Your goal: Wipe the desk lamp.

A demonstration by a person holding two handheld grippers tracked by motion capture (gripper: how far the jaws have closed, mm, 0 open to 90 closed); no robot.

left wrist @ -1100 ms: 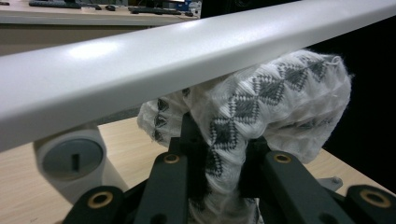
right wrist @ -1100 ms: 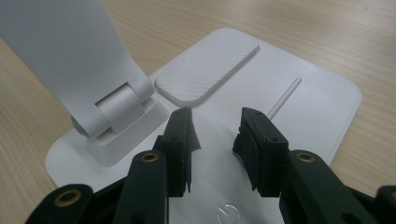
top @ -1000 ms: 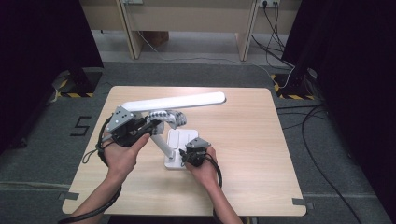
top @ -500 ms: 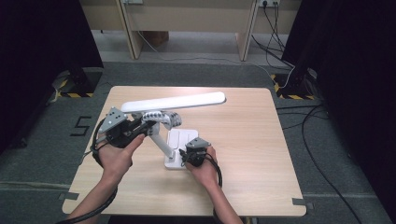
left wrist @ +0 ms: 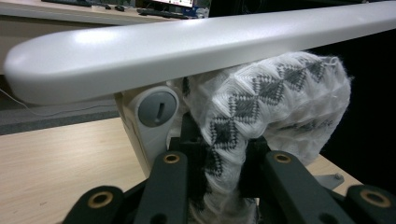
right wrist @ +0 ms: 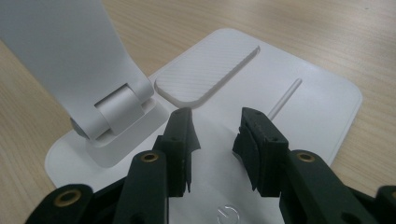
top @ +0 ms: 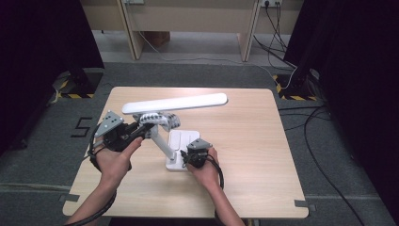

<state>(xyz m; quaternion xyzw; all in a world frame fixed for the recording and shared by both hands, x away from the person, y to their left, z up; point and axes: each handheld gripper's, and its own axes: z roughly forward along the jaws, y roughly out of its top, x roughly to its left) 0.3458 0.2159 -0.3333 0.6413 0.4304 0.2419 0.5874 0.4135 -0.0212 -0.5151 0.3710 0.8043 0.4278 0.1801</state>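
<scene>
Left to right across the wooden table point(top: 263, 155). At the left, the person's left hand point(top: 113, 162) holds the left gripper point(top: 143, 131), whose jaws are clenched on a white knitted cloth point(top: 157, 120) with a grey diamond pattern. In the left gripper view the cloth point(left wrist: 261, 112) rises between the two black jaws, pinched at its lower part, and bulges up against the underside of the lamp head point(left wrist: 187, 46). Beside the cloth in that view sits the grey hinge point(left wrist: 156, 108) that joins the head to the lamp arm.

In the high view the long white lamp head point(top: 175, 103) runs from the left-centre of the table toward the far right, tilted slightly. The cloth lies just below its left end, touching it. The lamp arm point(top: 162, 143) slopes from that end down and to the right, to the flat white lamp base point(top: 183, 141) near the middle of the table.

Right of the arm, the person's right hand point(top: 207, 172) holds the right gripper point(top: 184, 157) at the near edge of the base. In the right gripper view its jaws stand apart with nothing between them, held over the bare base point(right wrist: 322, 107); a ribbed pad point(right wrist: 205, 74) lies just beyond them and the lower hinge point(right wrist: 119, 109) of the arm to their left.
</scene>
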